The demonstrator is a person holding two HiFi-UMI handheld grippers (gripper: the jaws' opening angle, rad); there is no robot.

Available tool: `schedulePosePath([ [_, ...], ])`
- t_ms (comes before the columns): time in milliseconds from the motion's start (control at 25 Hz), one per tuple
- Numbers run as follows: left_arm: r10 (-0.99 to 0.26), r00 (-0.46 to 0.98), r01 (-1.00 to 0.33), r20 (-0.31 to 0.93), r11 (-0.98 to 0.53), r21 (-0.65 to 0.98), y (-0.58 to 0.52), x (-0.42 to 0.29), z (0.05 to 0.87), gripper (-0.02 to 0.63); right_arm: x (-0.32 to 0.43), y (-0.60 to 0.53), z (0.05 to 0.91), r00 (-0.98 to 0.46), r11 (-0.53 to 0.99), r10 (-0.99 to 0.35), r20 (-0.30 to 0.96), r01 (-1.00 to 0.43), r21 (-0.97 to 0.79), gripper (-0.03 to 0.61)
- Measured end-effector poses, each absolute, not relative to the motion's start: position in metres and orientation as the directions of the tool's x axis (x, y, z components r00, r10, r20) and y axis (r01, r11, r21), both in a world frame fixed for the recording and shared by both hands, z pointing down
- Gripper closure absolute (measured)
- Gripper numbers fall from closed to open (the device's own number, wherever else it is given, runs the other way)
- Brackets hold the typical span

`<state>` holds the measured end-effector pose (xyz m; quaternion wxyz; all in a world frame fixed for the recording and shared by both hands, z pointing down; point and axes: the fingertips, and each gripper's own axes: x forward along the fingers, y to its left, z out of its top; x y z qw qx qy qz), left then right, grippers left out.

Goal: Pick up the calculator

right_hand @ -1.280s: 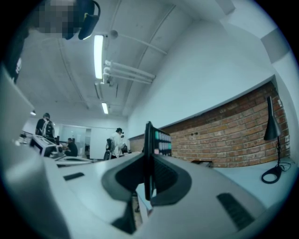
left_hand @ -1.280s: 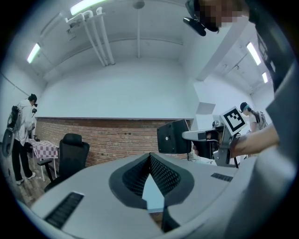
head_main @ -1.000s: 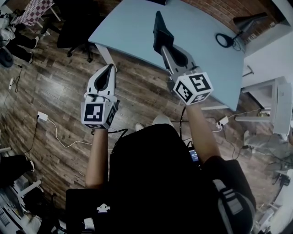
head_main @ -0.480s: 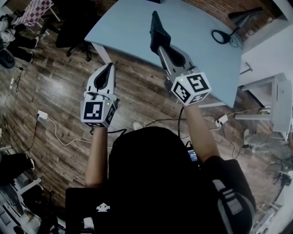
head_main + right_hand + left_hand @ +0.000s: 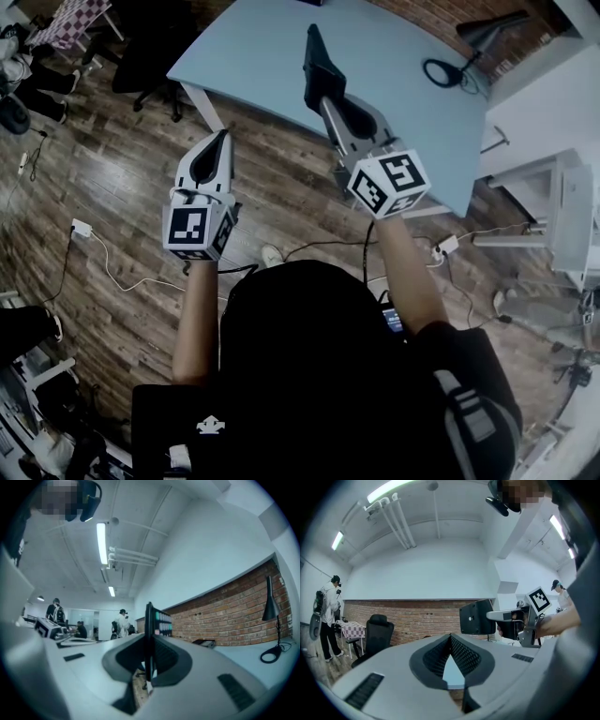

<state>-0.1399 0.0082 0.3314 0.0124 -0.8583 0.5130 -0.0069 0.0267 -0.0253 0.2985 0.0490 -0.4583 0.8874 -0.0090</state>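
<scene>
A black calculator (image 5: 317, 67) stands on edge above the light blue table (image 5: 262, 56), and my right gripper (image 5: 327, 97) is shut on its lower end. In the right gripper view the calculator (image 5: 150, 620) rises thin between the pads, its coloured keys facing right. My left gripper (image 5: 222, 139) hovers over the wooden floor, short of the table's near edge, shut and empty. The left gripper view shows its tips (image 5: 451, 636) meeting, with the calculator's back (image 5: 477, 617) off to the right.
A black desk lamp (image 5: 487, 33) with a ring base (image 5: 438, 73) stands at the table's far right. A black office chair (image 5: 155, 56) is to the table's left. Cables and a white adapter (image 5: 80, 228) lie on the floor. A white cabinet (image 5: 562, 216) is on the right.
The table has slid a little to the left in the head view beneath the grippers. Both grippers keep their pose, and the calculator stays in the right one.
</scene>
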Motion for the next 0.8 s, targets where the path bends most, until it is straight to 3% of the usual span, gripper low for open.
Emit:
schedulePosePath([
  [800, -0.884, 0.468, -0.884, 0.001, -0.468, 0.006, 0.096, -0.097, 0.328, 0.604, 0.056, 0.063, 0.304, -0.598, 0.603, -0.798, -0.080, -0.793, -0.083, 0.532],
])
